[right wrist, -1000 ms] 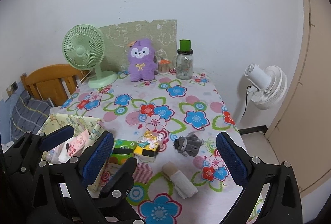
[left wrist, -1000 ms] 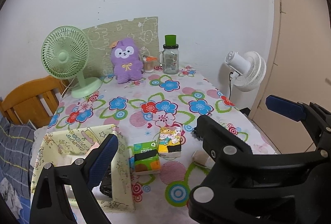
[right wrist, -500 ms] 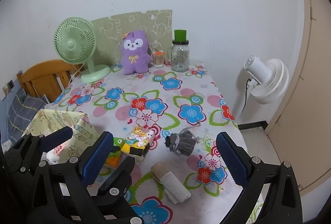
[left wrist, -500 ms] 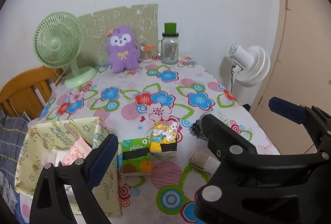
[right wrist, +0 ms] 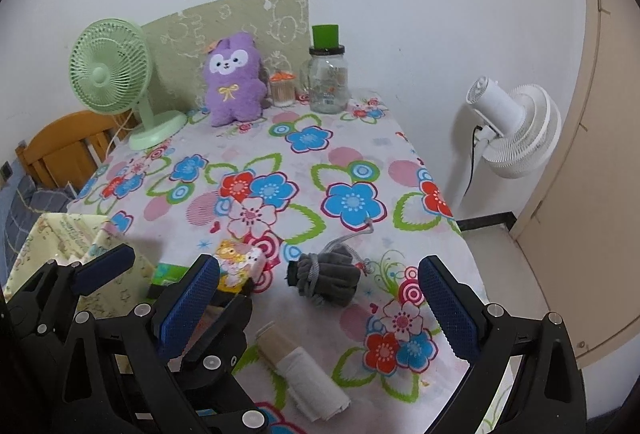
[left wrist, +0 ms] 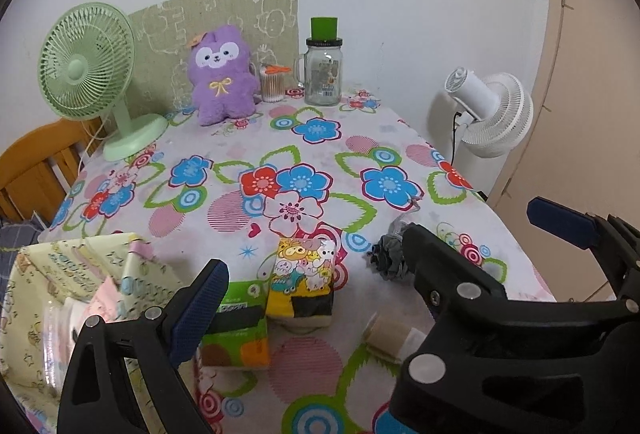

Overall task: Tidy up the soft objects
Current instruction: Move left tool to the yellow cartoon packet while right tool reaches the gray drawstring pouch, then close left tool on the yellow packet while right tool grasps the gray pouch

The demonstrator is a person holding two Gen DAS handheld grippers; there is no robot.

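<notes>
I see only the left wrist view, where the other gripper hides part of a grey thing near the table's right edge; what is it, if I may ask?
Observer: A grey drawstring pouch, lying whole on the tablecloth, its cord trailing toward the far wall.
Operator: Is the right gripper holding anything?
Observer: No, the right gripper is open and empty.
Operator: And the beige roll?
Observer: The rolled cloth is beige at one end, white at the other, lying free.

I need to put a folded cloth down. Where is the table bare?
Bare: the wide middle, between the purple plush and glass jar at the back and the tissue packs in front. Crowded: the near edge, with grey pouch, rolled cloth and yellow bag.
</notes>
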